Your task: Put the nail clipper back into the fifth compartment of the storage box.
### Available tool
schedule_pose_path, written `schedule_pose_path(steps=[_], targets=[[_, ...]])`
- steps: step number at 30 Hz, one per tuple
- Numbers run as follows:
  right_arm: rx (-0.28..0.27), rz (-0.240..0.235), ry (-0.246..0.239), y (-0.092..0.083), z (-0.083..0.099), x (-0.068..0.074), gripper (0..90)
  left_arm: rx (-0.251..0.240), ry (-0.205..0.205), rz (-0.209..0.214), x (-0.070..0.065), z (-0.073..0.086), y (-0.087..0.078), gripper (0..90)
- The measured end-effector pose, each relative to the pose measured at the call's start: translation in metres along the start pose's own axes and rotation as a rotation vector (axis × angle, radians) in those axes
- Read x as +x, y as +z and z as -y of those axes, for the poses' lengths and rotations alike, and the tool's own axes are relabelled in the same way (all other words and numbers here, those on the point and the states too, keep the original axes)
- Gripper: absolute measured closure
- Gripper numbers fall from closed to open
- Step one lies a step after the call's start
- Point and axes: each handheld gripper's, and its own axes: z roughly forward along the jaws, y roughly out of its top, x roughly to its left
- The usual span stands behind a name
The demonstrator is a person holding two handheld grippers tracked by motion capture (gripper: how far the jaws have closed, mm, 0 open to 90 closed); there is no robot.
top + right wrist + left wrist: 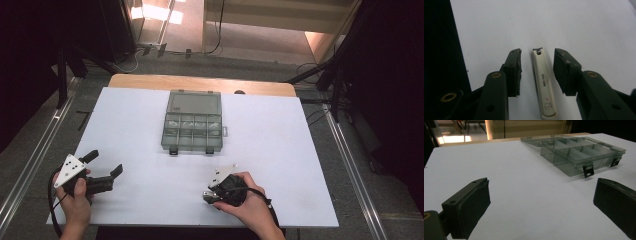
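So the left gripper [102, 162] sits at the near left corner of the table [280, 150], jaws spread wide with nothing between them. In its own view it looks across bare white surface toward the box [584, 152], the smoky clear compartment case with its lid flipped back, sitting mid-table toward the far side. That hand isn't near anything worth grabbing.

The right side is where it's happening. The right gripper [536, 72] is down at the near edge, a bit right of center, pointed at the tabletop. Between its jaws lies a clipper [543, 82] (cream nail clipper, some lettering and a little cartoon face on the lever). It's flat on the table, not lifted as far as I can tell.

Key bit: the clipper's long axis runs straight along the jaws, cutting end away from the hand, and it sits nearly centered in the gap, maybe slightly closer to the right pad. The jaws are narrowed around it but there's visible white table on both sides, so the pads [514, 72] aren't pressing yet. A squeeze across the narrow width should do it, I'd guess, and the right hand is obviously the one for it, with the box well away toward the far side.
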Motion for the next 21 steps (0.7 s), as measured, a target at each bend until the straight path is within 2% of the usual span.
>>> schedule_pose_path(steps=[14, 16, 21], targets=[[0.015, 0.005, -0.002, 0.011, -0.003, -0.001, 74.2, -0.001, -0.001, 0.001, 0.000, 0.000, 0.000, 0.4], [0.006, 0.017, -0.010, 0.011, -0.002, 0.000, 74.9, 0.000, -0.001, 0.000, 0.000, 0.000, 0.000, 0.4], [-0.029, 0.005, 0.006, 0.012, 0.005, -0.002, 75.6, 0.001, 0.000, -0.001, 0.000, 0.000, 0.000, 0.4]])
